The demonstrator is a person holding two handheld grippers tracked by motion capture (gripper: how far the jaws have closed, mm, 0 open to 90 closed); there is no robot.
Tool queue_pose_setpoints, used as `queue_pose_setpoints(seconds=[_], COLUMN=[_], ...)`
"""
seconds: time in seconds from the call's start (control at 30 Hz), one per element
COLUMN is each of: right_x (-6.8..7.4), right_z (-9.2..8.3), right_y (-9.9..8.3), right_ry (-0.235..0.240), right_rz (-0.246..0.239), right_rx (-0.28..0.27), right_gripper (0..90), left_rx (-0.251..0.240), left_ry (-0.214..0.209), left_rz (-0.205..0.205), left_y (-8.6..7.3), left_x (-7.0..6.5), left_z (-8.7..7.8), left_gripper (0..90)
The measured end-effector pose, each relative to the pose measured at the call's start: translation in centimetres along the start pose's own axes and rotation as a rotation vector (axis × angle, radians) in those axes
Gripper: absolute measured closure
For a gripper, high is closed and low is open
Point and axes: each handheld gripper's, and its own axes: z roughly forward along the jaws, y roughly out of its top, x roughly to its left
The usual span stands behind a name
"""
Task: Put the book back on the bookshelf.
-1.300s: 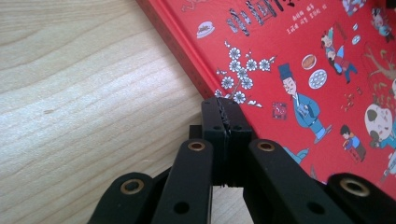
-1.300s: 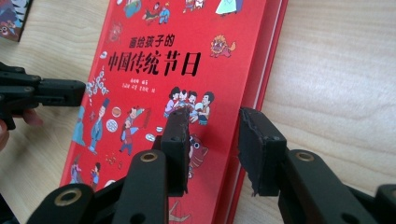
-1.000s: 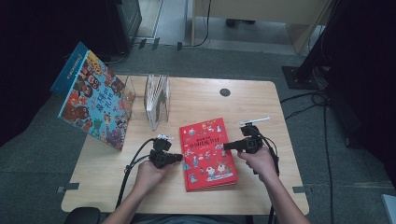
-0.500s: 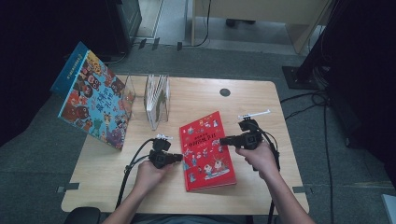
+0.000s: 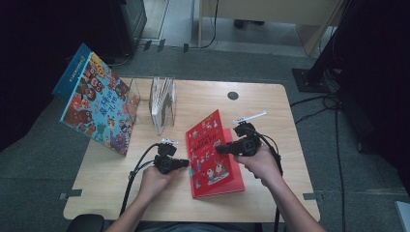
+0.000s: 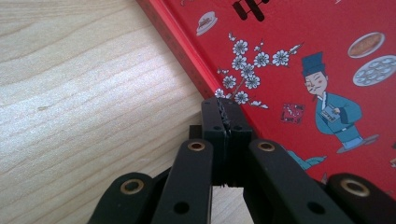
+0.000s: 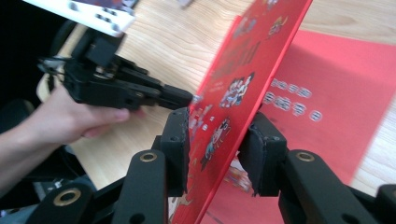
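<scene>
A red picture book (image 5: 215, 169) lies on the wooden table (image 5: 270, 116) in front of the person. Its front cover (image 5: 205, 133) is lifted and stands tilted over the red endpaper (image 7: 327, 93). My right gripper (image 5: 218, 149) is shut on the cover's free edge, which passes between its jaws (image 7: 219, 149). My left gripper (image 5: 186, 163) is shut with nothing in it, and its tips (image 6: 226, 116) rest at the book's spine edge (image 6: 187, 56). The right gripper view shows the left gripper (image 7: 187, 99) and its hand beyond the cover.
A large colourful book (image 5: 96, 108) leans upright at the table's left edge. Beside it, a clear stand (image 5: 162, 99) holds thin books. A black round cap (image 5: 233, 95) sits in the tabletop at the back. Cables trail from both grippers.
The right gripper has moved left and up, swinging the red book's cover from nearly flat to steeply tilted. The left gripper has stayed at the spine.
</scene>
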Motion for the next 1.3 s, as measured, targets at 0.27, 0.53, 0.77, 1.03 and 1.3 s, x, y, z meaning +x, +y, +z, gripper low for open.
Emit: queue_pose_setpoints(seconds=[0.27, 0.53, 0.77, 1.03, 1.3], right_x=[0.7, 1.3, 1.7, 2.6, 2.7], right_z=[0.6, 0.9, 0.8, 1.1, 1.2], right_y=[1.6, 3.1, 4.2, 5.2, 6.2], right_ry=[-0.036, -0.076, -0.103, -0.161, -0.162], right_rz=[-0.03, -0.068, -0.09, -0.144, -0.149], right_rx=[0.036, 0.076, 0.111, 0.162, 0.223], right_gripper=[66.5, 70.9, 72.6, 76.3, 79.1], left_rx=[0.0, -0.003, -0.004, -0.011, -0.048], left_ry=[-0.01, -0.017, -0.039, -0.043, -0.064], left_rz=[-0.009, -0.008, 0.002, 0.012, 0.008], left_y=[0.0, 0.0, 0.0, 0.0, 0.4], left_x=[0.1, 0.0, -0.6, -1.2, -0.5], left_z=[0.0, 0.2, 0.6, 1.0, -0.1], left_gripper=[90.0, 90.0, 90.0, 89.1, 65.1])
